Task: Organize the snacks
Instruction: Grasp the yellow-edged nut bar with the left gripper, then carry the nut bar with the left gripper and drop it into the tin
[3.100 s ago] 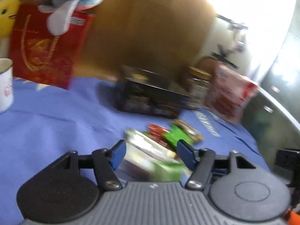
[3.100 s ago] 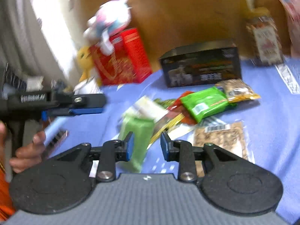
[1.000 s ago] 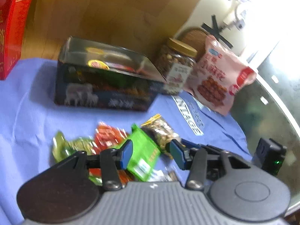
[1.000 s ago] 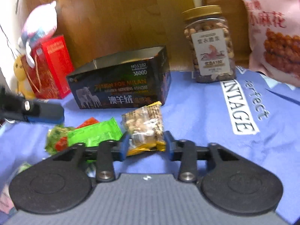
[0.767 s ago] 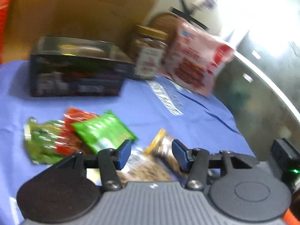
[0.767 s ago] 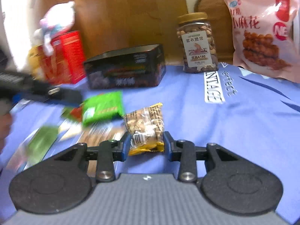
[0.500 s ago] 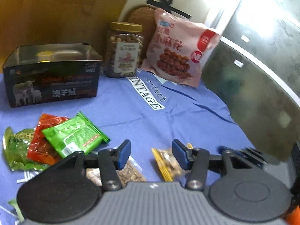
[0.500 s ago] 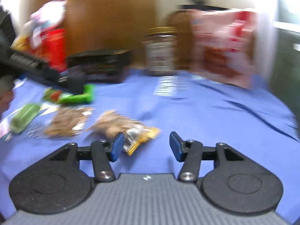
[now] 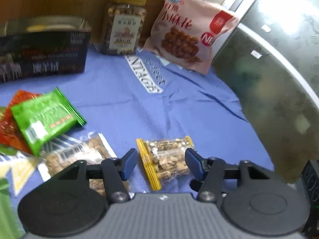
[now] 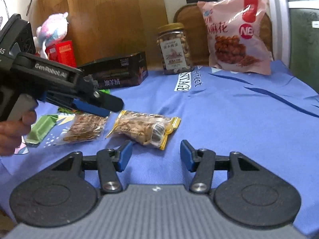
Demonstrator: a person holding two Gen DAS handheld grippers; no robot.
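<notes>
A yellow-edged nut packet (image 9: 167, 159) (image 10: 145, 127) lies flat on the blue cloth. My left gripper (image 9: 161, 162) is open with its jaws on either side of the packet, above it; it also shows in the right wrist view (image 10: 99, 104). My right gripper (image 10: 156, 155) is open and empty, just in front of the packet. A clear packet of nuts (image 9: 79, 155) (image 10: 83, 128) lies to its left. A green packet (image 9: 43, 117) and a red packet (image 9: 12, 119) lie further left. A dark open box (image 9: 43, 49) (image 10: 117, 73) stands at the back.
A jar of nuts (image 9: 123, 23) (image 10: 174, 49) and a pink snack bag (image 9: 189, 31) (image 10: 235, 33) stand at the back. A red box (image 10: 63, 53) with a plush toy (image 10: 52, 29) is at the back left. The cloth's right edge drops off (image 9: 259, 135).
My right gripper let go of the yellow nut packet, opened and drew back. My left gripper swung right and now has its open jaws around that packet.
</notes>
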